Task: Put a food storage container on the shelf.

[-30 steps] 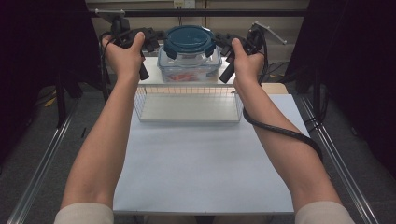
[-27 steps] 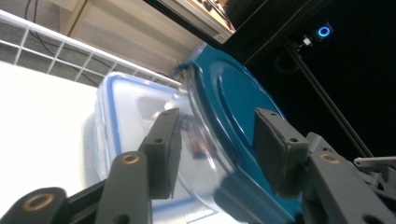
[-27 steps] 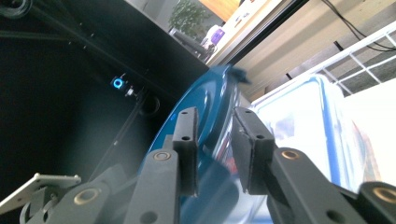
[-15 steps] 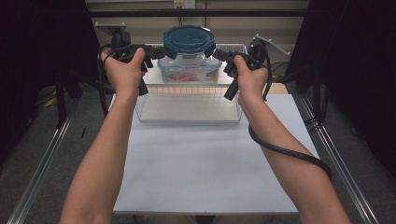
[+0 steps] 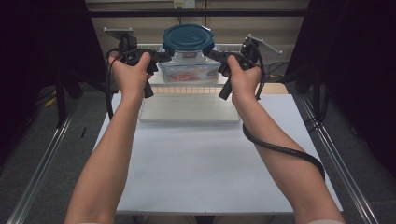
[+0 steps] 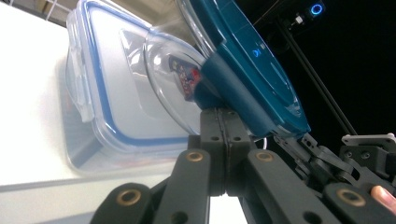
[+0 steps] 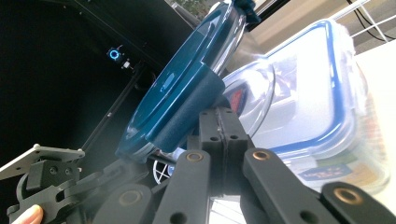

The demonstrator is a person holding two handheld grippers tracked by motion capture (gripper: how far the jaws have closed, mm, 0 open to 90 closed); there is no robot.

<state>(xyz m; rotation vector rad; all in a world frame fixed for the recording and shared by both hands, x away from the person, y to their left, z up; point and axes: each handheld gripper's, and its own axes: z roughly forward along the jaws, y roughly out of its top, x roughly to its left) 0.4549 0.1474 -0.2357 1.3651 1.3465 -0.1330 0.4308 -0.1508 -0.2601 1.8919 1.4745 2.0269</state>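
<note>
Higher now vs 0.5 s ago: round bowl [image 5: 188, 44] w/ teal lid, left gripper [image 5: 161, 55] & right gripper [image 5: 215, 54] both clamped on its side tabs. Lift off rectangular container [image 5: 189, 72] looks done; set-down left.

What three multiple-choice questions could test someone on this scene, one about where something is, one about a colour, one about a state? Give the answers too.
1. Where is the round container?
A. held up between both grippers
B. inside the wire basket
C. on the floor

2. What colour is its lid?
A. red
B. dark teal blue
C. yellow

3. How do the jaws of the left gripper stand?
A. wide open
B. pressed together
C. around a cable

Answers: 1 A, the left gripper and the right gripper flank it in the high view. 2 B, seen in every view. 3 B, the left gripper view shows no gap.
</note>
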